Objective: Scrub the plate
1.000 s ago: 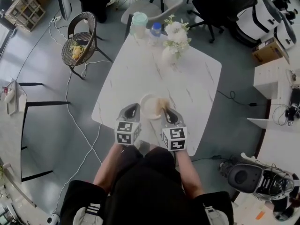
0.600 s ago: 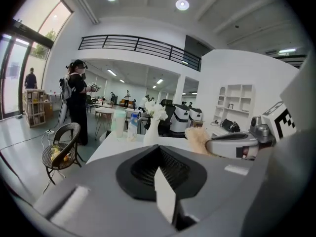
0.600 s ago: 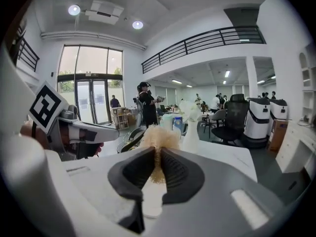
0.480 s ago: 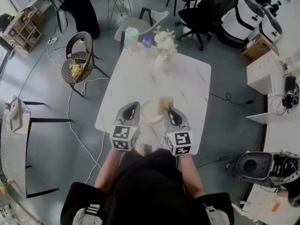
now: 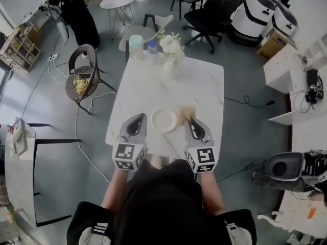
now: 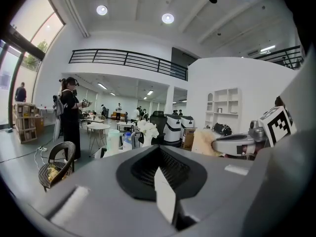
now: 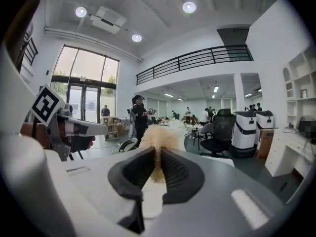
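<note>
A white round plate (image 5: 164, 119) lies on the white marble table (image 5: 199, 86), near its front edge. My left gripper (image 5: 138, 119) hovers just left of the plate, raised off the table, jaws shut with nothing between them. To the plate's right my right gripper (image 5: 190, 120) is shut on a tan loofah scrubber (image 5: 187, 112), which sticks out past the jaw tips. In the right gripper view the loofah scrubber (image 7: 159, 139) shows pinched between the black pads. The left gripper view looks level across the room; the plate is out of it.
At the table's far end stand a vase of white flowers (image 5: 170, 49), a pale green cup (image 5: 136, 44) and a water bottle (image 5: 152, 48). A wicker chair (image 5: 82, 78) sits left of the table, a cable on the floor beside it. An office chair (image 5: 208, 10) stands behind.
Both grippers have risen away from the plate and levelled out. The scrubber, earlier over the plate's right rim, now hangs clear to its right. The plate lies uncovered.
</note>
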{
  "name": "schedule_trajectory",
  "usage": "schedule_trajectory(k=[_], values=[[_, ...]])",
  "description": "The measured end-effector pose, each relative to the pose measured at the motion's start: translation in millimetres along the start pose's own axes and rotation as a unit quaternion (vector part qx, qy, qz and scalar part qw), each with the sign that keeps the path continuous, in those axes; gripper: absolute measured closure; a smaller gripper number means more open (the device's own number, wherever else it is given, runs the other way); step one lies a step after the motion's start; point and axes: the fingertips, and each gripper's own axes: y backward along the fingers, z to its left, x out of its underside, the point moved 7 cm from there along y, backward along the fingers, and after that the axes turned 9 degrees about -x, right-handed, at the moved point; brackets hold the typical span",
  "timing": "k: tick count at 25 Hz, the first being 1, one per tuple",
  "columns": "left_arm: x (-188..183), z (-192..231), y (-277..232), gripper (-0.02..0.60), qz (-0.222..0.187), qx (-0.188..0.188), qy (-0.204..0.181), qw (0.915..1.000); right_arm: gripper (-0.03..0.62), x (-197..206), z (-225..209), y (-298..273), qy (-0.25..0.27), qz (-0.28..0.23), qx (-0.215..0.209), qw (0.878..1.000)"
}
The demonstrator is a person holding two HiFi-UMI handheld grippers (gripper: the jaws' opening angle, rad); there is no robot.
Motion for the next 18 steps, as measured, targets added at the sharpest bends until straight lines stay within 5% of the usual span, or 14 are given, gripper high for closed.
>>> schedule_trajectory(k=[18], values=[[7.8,3.7,21.9,0.575,-0.002,0.010,0.000,1.0000,0.553,12.3,7.4,22.9,-0.006,-0.003,0.013,1.000]])
